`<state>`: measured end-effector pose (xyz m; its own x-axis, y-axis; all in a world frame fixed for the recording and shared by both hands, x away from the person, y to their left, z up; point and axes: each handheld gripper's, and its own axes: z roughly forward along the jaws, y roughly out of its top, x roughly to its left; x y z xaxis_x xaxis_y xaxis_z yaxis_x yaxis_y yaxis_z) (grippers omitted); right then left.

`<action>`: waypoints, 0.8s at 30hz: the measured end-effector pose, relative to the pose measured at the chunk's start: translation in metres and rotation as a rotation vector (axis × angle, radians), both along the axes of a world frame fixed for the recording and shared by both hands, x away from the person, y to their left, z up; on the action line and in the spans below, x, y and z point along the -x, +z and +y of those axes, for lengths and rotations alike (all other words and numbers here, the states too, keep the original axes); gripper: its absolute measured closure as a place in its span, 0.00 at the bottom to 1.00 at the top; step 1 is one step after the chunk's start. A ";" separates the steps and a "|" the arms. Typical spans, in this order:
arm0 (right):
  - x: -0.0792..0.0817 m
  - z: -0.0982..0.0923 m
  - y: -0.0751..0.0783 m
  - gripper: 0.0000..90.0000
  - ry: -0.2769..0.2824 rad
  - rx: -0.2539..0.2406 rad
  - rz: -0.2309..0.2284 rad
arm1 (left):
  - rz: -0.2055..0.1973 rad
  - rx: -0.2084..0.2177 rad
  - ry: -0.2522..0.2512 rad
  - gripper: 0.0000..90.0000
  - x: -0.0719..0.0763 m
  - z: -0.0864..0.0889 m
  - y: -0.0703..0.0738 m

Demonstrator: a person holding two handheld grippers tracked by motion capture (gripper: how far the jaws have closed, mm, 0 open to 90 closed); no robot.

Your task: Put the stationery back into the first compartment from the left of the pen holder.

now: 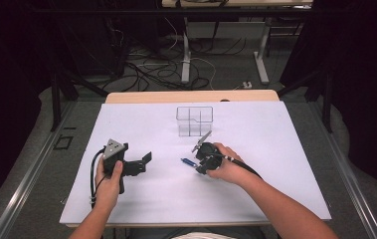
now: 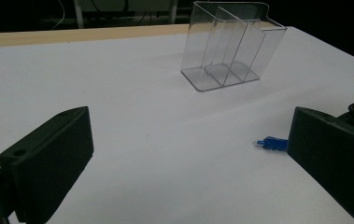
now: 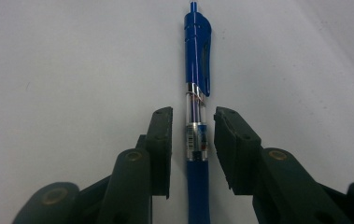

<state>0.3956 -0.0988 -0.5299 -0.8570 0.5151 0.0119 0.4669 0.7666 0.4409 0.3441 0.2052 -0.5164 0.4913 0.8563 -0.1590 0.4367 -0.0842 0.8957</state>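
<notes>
A blue click pen (image 3: pixel 197 70) lies flat on the white table top, its clip end pointing away from my right gripper (image 3: pixel 192 114). Both jaws of that gripper flank the pen's clear middle, with a thin gap showing on each side, so the pads do not press it. In the high view the pen (image 1: pixel 188 162) pokes out to the left of the right gripper (image 1: pixel 199 164), near the table's middle. My left gripper (image 1: pixel 143 163) hovers at the left, held still, jaws wide apart with nothing between them (image 2: pixel 188 121). The pen's tip (image 2: pixel 272 143) peeks out beside its right jaw.
A clear plastic organiser (image 1: pixel 194 121) with several compartments stands upright behind the pen, toward the table's far edge (image 2: pixel 230 46). The white sheet (image 1: pixel 275 164) covers the table; a wooden strip (image 1: pixel 191 96) runs along its far edge. Cables and desk legs lie on the floor beyond.
</notes>
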 end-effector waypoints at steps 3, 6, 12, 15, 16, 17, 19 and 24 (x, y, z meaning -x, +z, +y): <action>0.000 0.002 -0.002 0.77 0.012 0.020 0.010 | -0.004 -0.008 -0.001 0.01 0.000 0.001 0.000; 0.000 0.003 -0.003 0.78 0.010 0.041 0.020 | -0.004 -0.007 0.000 0.01 0.000 0.001 0.000; -0.001 0.003 -0.004 0.80 0.007 0.047 0.034 | 0.003 -0.001 -0.002 0.01 0.000 0.000 0.000; -0.002 0.003 -0.003 0.86 0.009 0.056 0.037 | 0.002 0.001 -0.001 0.01 0.000 0.000 0.000; -0.002 0.003 -0.003 0.88 0.012 0.054 0.042 | 0.002 0.002 -0.001 0.01 0.000 0.000 0.000; -0.001 0.004 -0.003 0.88 0.007 0.064 0.038 | 0.003 0.003 0.000 0.01 0.000 0.000 0.000; -0.001 0.005 -0.003 0.88 0.007 0.064 0.040 | 0.001 0.003 0.001 0.01 0.000 0.000 0.000; -0.001 0.006 -0.003 0.88 0.004 0.076 0.041 | 0.001 0.002 0.001 0.01 0.000 0.000 0.000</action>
<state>0.3966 -0.0928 -0.5325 -0.8584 0.5128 0.0079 0.4805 0.7987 0.3621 0.3443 0.2052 -0.5167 0.4907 0.8563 -0.1613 0.4373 -0.0819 0.8956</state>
